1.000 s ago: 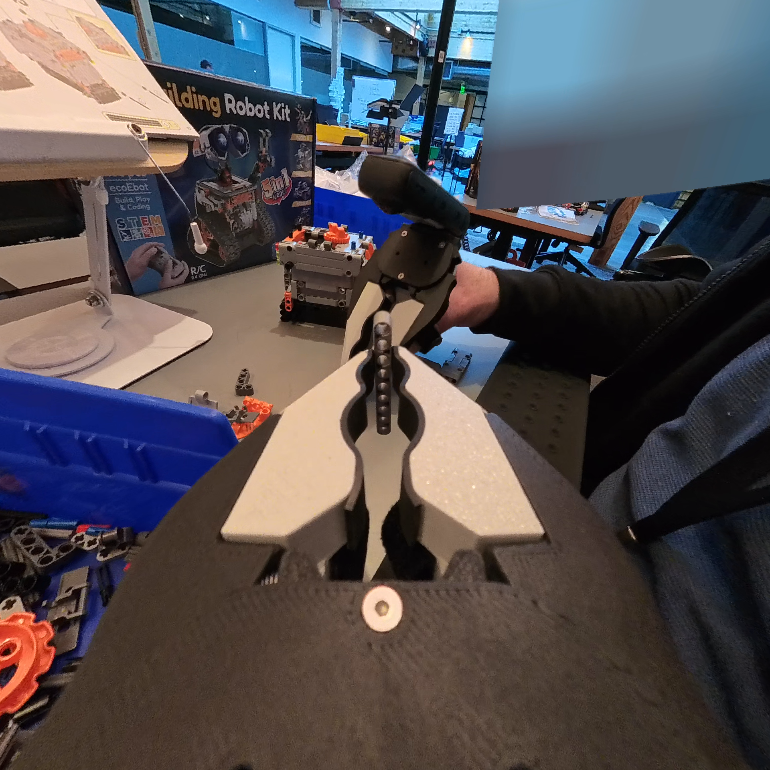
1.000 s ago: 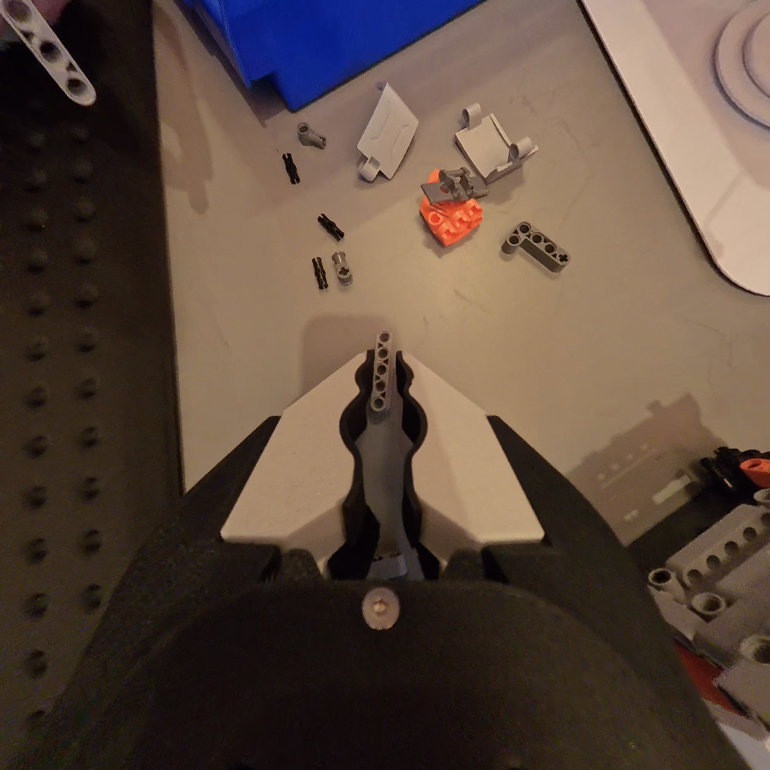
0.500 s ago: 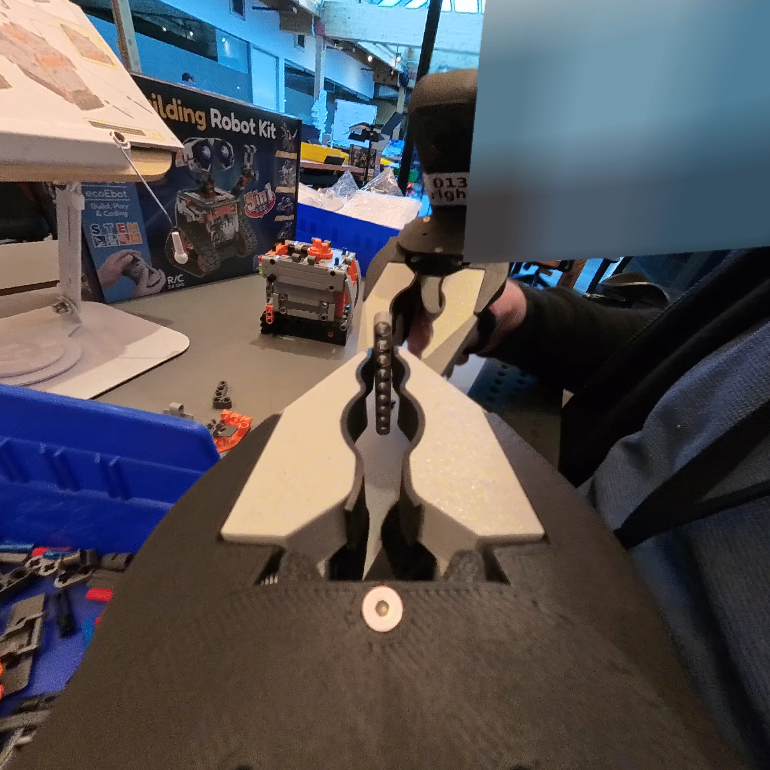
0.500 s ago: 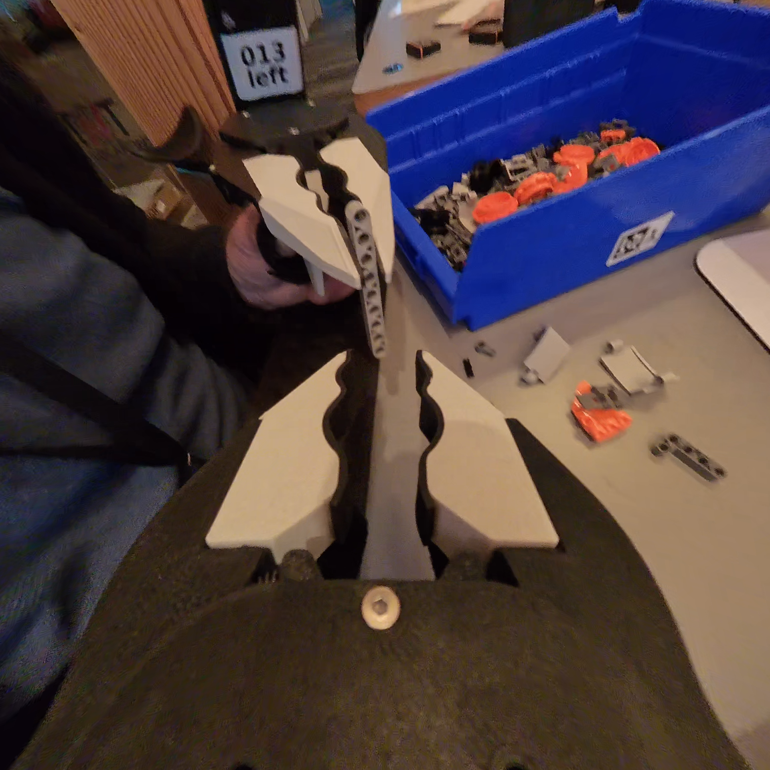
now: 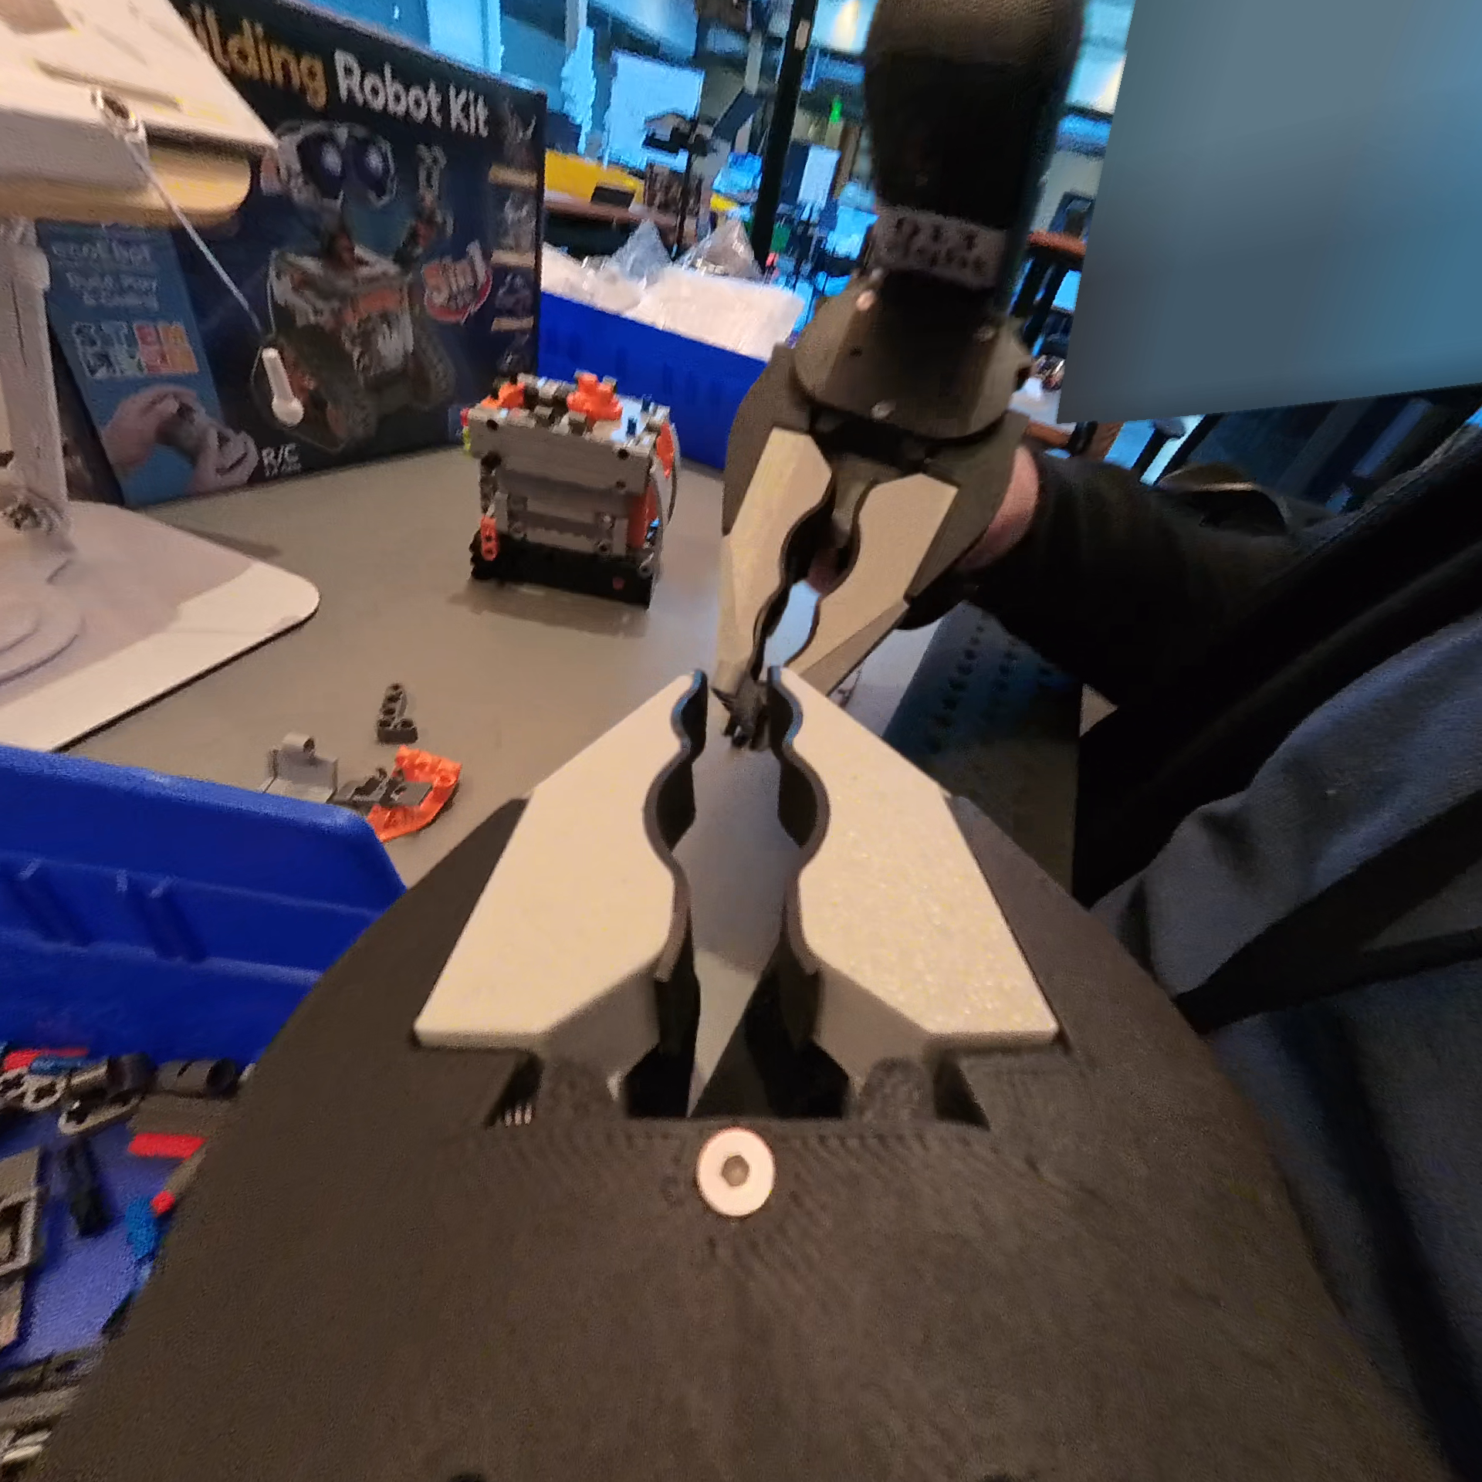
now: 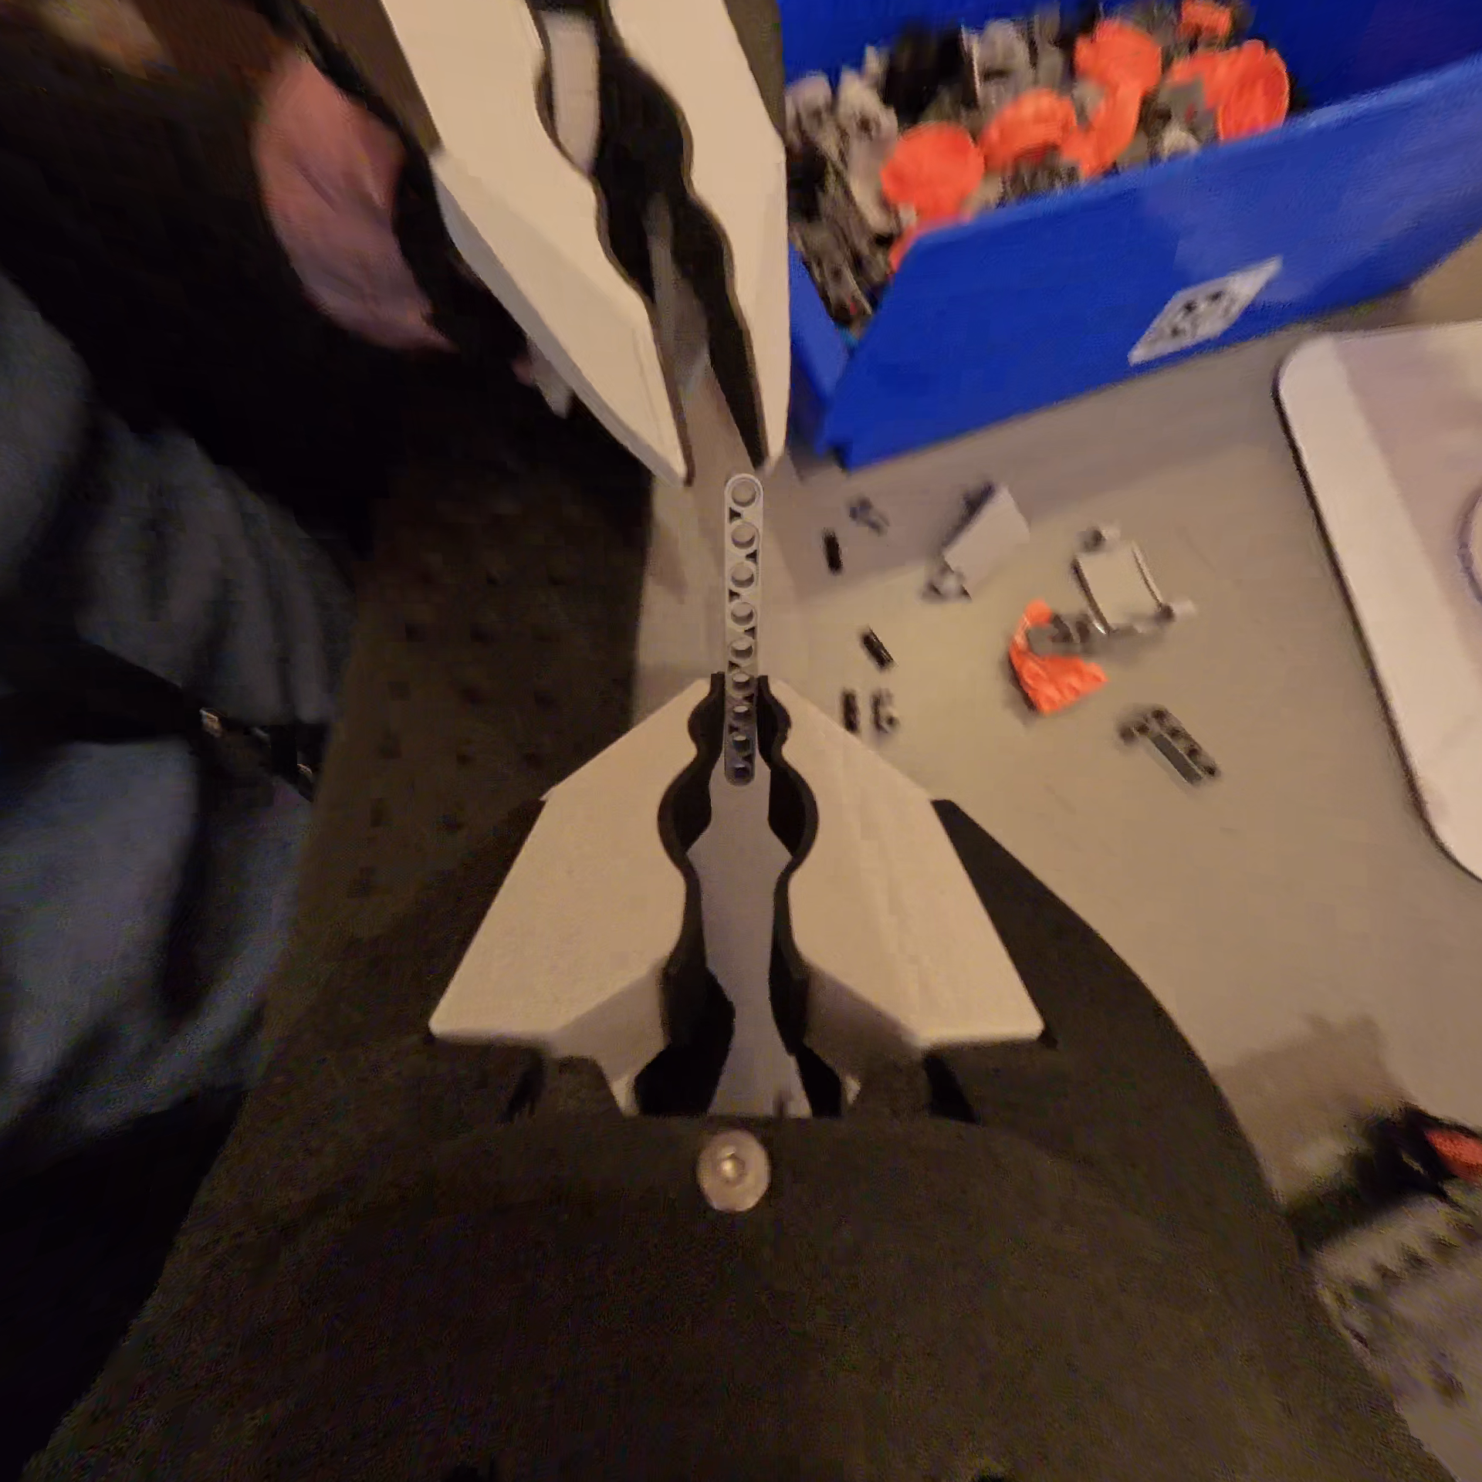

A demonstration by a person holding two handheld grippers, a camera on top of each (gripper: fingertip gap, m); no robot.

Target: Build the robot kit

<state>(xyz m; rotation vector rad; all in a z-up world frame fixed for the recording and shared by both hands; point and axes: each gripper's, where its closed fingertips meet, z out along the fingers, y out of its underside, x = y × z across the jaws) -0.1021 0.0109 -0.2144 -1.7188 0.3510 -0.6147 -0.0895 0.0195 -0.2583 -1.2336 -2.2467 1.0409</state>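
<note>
The grey surface (image 6: 1042,922) carries a blue bin (image 6: 1042,305) of orange and dark pieces on its far side. A white stand base (image 6: 1403,521) sits at the right edge in the right wrist view. In the left wrist view a printed kit box (image 5: 337,265) stands far off, with a grey and orange block model (image 5: 569,505) in front of it.

My two grippers meet tip to tip above the near edge of the surface. My left gripper (image 5: 736,690) reaches away from my body, and its jaws stand narrowly apart with nothing clamped. My right gripper (image 6: 738,682) points straight at it, my right hand (image 5: 1002,513) wrapped around its grip behind. Its jaws are closed on a thin grey beam (image 6: 742,609) with a row of holes.

The beam's long axis runs in line with my right jaws, from their tips straight out toward the left gripper. Its near end sits pinched between the right tips. Its free end lies just at the mouth of the left jaws.

Loose on the surface to the right lie grey panels (image 6: 982,545), an orange piece (image 6: 1050,674), an L-shaped dark beam (image 6: 1171,742) and small black pins (image 6: 874,648).
</note>
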